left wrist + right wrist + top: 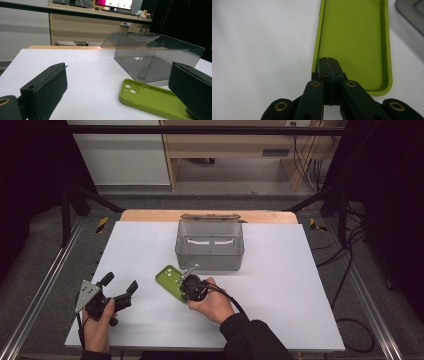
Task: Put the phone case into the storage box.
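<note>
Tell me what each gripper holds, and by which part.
The right gripper is shut on the green phone case, at its near-left rim. The left gripper holds nothing.

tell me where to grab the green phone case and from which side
Grip the raised side wall of the green phone case at its near end, coming from above on the person's side. It lies flat, open side up, so only the thin rim gives the jaws an edge. The right gripper sits there, jaws shut; whether the wall is pinched is unclear.
</note>
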